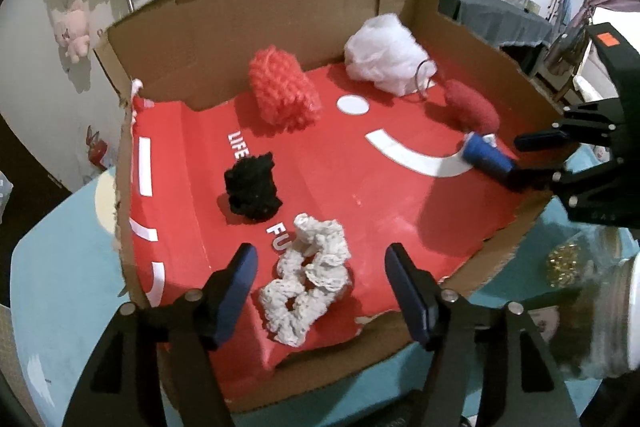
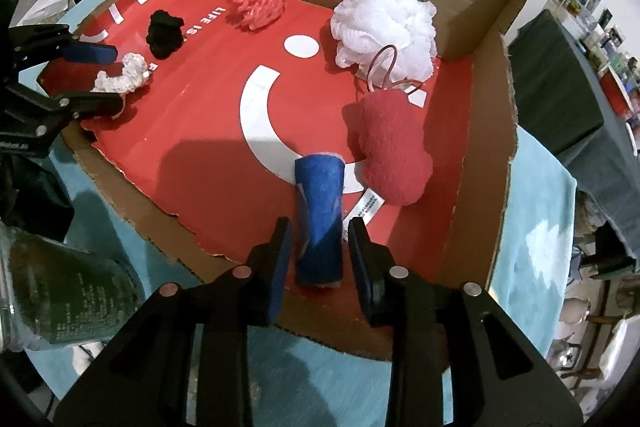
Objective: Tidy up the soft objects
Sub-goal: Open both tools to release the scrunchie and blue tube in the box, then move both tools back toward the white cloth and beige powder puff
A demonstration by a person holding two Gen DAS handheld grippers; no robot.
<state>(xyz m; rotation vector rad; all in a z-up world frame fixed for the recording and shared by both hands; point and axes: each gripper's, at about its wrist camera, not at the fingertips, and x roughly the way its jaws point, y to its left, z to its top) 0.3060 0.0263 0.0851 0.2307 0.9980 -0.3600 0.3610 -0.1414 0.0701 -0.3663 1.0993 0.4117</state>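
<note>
A cardboard box (image 1: pixel 248 11) with a red floor holds the soft things. My left gripper (image 1: pixel 320 277) is open, with its fingers on either side of a white crocheted scrunchie (image 1: pixel 308 279), also in the right wrist view (image 2: pixel 124 77). My right gripper (image 2: pixel 318 239) is open around a blue roll (image 2: pixel 320 215), seen from the left wrist (image 1: pixel 486 157). Further in lie a black knitted piece (image 1: pixel 254 187), a coral foam net (image 1: pixel 282 89), a white mesh pouf (image 1: pixel 386 53) and a red plush pad (image 2: pixel 390 153).
The box stands on a light blue tablecloth (image 1: pixel 60 267). A glass jar (image 2: pixel 60 291) stands outside the box's front edge, between the two grippers. The box walls rise at the back and right (image 2: pixel 480 131). A dark covered table (image 2: pixel 560 87) stands beyond.
</note>
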